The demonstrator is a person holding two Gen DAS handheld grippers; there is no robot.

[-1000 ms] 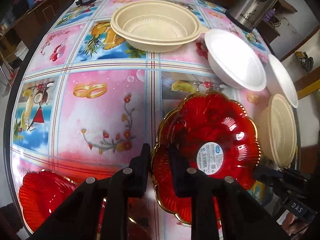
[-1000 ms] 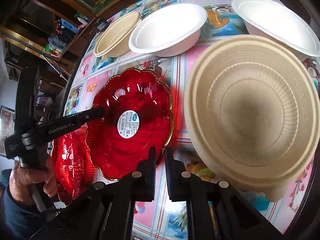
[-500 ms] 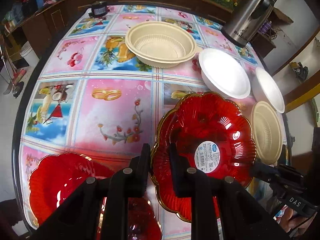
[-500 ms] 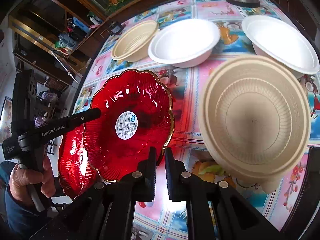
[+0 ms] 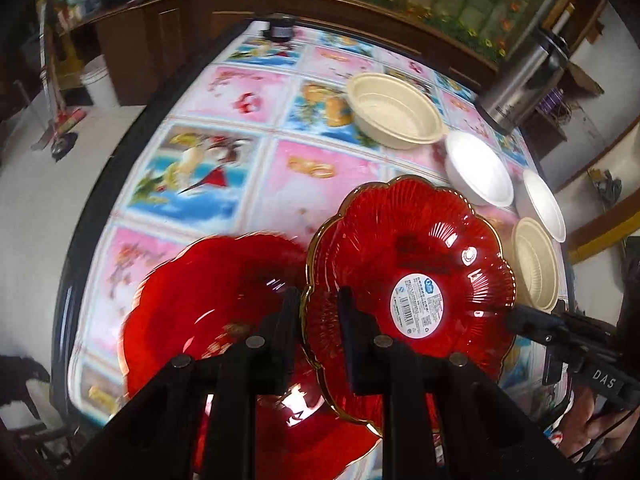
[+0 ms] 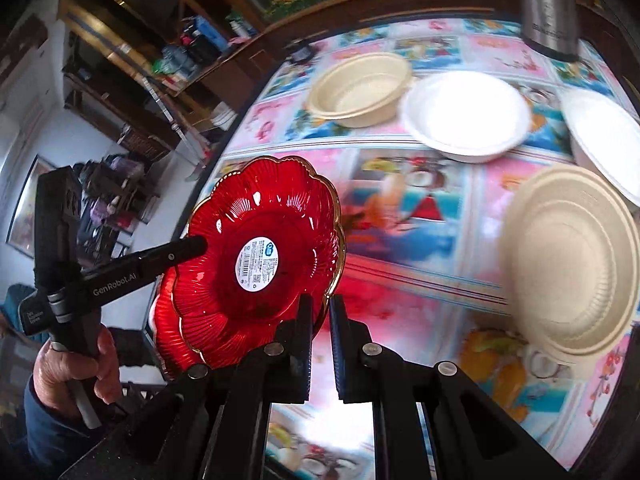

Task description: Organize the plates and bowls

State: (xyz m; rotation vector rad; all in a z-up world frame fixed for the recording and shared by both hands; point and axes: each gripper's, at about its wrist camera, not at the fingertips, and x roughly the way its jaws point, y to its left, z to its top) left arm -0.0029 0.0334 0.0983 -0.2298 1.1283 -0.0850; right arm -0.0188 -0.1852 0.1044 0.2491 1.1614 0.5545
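1. Held off the desk [image 5: 256, 176] by two opposite edges: a red scalloped plate [image 5: 408, 280] of ribbed, glossy translucent plastic, gold-trimmed rim, round white barcode sticker [image 5: 416, 306] near its middle.
2. Left gripper [image 5: 320, 320]: black fingers pinching the plate's near rim, the edge caught between them.
3. Right gripper [image 6: 320, 328]: fingers nearly pressed together, clamping the plate's thin rim on the other side.
4. Partly hidden beneath the held plate: a second red scalloped plate [image 5: 208, 300], blurred, its lower part cut off behind the gripper bodies.
5. Farther back on the glossy picture-tiled cloth: two ridged beige bowls [image 6: 360, 88] [image 6: 568, 260] and two smooth white bowls [image 6: 464, 120] [image 6: 604, 140], one cropped by the frame edge.
6. At the far edge: a brushed steel kettle [image 5: 520, 84], top cut off, lettering unreadable.
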